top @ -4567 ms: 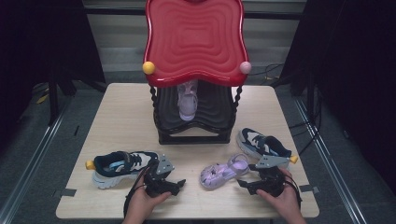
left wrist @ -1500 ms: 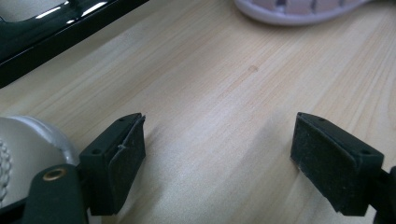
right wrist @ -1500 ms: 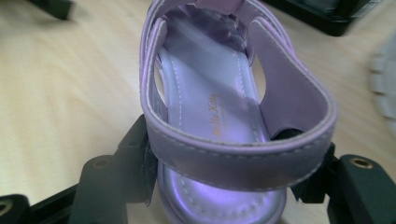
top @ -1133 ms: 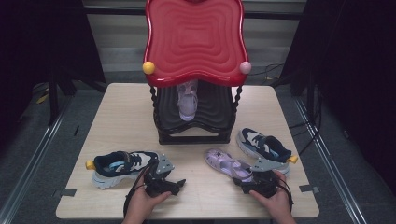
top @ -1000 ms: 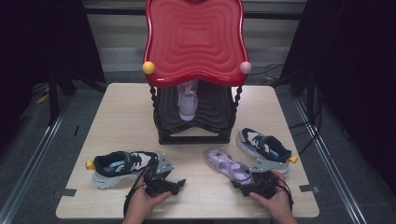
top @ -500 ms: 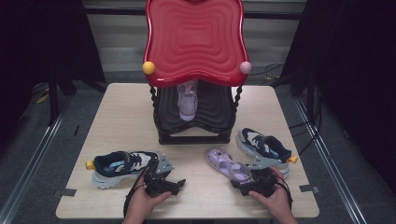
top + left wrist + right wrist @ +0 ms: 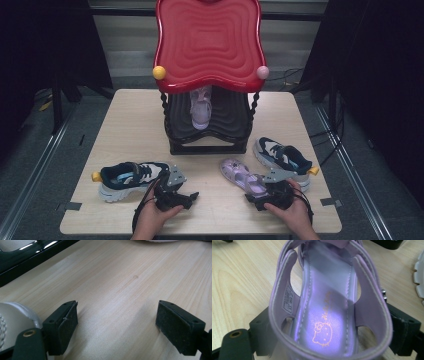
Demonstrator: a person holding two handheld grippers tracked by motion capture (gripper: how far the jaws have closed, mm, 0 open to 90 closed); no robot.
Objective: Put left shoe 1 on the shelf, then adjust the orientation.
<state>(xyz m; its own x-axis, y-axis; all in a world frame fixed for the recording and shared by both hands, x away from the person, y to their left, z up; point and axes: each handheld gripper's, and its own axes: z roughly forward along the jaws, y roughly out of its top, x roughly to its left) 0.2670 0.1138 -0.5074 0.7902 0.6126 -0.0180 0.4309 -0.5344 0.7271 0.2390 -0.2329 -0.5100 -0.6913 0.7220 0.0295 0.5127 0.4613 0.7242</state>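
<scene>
The right gripper [image 7: 256,199], jaws just opening, straddles the purple sandal's [image 7: 241,175] heel to release it near the rack [image 7: 207,135].

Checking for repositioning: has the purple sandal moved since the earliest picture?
Yes. The purple sandal has turned: its toe, which pointed toward the right-hand sneaker, now points toward the black shelf.
</scene>
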